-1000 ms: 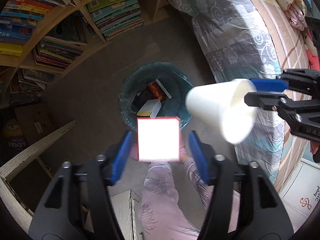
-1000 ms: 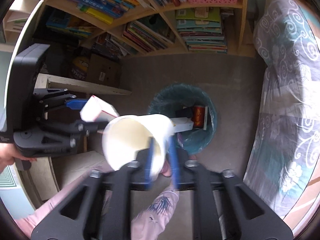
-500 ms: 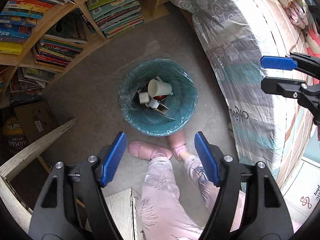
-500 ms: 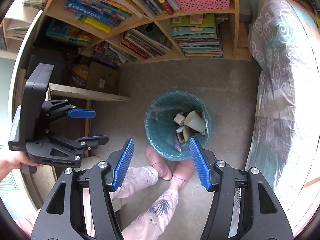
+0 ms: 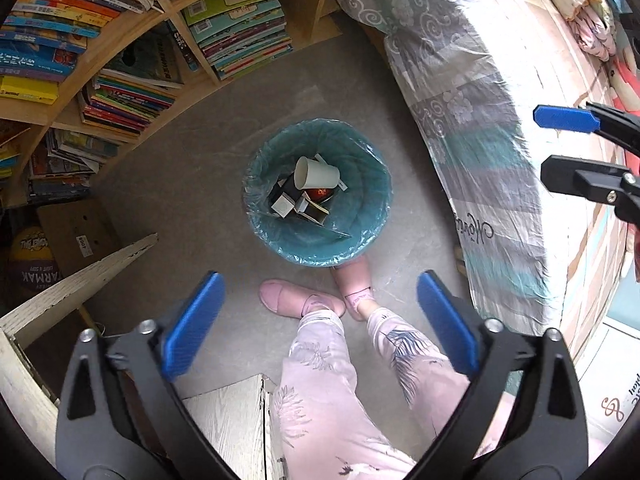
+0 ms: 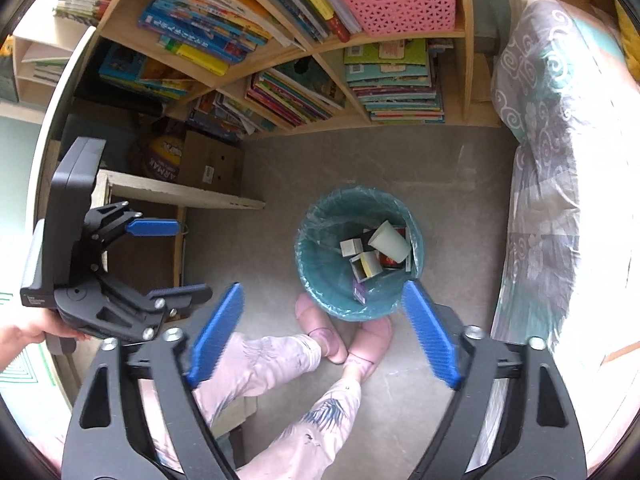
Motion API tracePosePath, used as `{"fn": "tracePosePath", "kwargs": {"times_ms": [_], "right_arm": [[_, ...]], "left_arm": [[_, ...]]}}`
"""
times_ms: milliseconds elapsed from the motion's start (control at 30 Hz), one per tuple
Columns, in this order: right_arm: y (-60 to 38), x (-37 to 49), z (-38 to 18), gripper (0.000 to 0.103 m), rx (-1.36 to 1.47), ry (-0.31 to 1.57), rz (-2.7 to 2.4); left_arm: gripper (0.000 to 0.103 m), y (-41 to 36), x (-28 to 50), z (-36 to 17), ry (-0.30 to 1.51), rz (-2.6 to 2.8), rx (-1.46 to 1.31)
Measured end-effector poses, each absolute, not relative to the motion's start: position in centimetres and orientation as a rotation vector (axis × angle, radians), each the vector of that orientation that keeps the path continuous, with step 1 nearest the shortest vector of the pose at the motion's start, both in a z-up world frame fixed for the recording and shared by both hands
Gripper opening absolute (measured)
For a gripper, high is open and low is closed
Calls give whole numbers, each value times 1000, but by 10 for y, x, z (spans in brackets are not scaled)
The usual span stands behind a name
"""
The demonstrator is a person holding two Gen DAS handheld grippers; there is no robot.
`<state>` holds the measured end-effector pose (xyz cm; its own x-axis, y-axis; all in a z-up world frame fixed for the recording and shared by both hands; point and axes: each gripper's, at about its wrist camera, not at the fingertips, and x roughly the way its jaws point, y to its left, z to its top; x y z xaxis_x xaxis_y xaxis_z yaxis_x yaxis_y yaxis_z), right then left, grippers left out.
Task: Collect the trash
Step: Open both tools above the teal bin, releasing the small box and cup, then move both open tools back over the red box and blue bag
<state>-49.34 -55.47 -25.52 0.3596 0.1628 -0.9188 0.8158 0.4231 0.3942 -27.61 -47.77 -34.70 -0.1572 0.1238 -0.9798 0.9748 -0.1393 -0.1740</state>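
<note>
Left wrist view. Left claw (image 5: 318,322) spread wide, blue pads (image 5: 191,322) far apart, nothing held, nothing touched. Looking straight down at a teal-lined trash bin (image 5: 368,216) on grey floor (image 5: 192,184). In the bin: white paper cup (image 5: 316,173) lying on its side on top, small white box (image 5: 283,205) beside it, dark cartons and something red underneath. Right claw (image 5: 560,142) at the right edge, level with the bin, over the bed (image 5: 480,120); fingers parted, nothing between them. Pink slippers (image 5: 298,300) and pyjama legs (image 5: 320,380) directly below the bin, one toe against its base. Bookshelf (image 5: 120,60) upper left, cardboard box (image 5: 80,232) and wooden board (image 5: 72,280) at left. Bare floor to the left of and beyond the bin.

Right wrist view. Right claw (image 6: 324,332) likewise spread wide, holding nothing, above the near rim of the bin (image 6: 320,280). Cup (image 6: 390,242) and small boxes (image 6: 351,247) toward the bin's far right side. Left claw (image 6: 160,258) at left, gripped by a hand (image 6: 24,330), fingers apart and holding nothing, hanging over the wooden board (image 6: 180,192). Slippers (image 6: 320,328) touching the bin's near side. Bed (image 6: 560,160) along the right, shelves (image 6: 320,80) with a pink basket (image 6: 394,0) at the top. Floor (image 6: 440,160) open between bin, shelves and bed.
</note>
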Motion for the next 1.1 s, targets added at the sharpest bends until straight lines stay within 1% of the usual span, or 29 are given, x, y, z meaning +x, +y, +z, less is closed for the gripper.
{"fn": "tracePosePath", "kwargs": {"times_ms": [200, 433, 833, 1100], "right_arm": [[-552, -493, -228, 88, 1030, 1154, -509], [-553, -474, -178, 88, 915, 1117, -432], [-550, -395, -100, 88, 656, 1077, -226], [-539, -328, -64, 88, 510, 1087, -65]], "left_arm": [[96, -467, -270, -314, 1285, -1374, 1311], [96, -450, -241, -253, 1213, -1342, 1245], [96, -406, -164, -145, 1064, -1193, 1057], [96, -360, -100, -99, 1022, -1055, 936]]}}
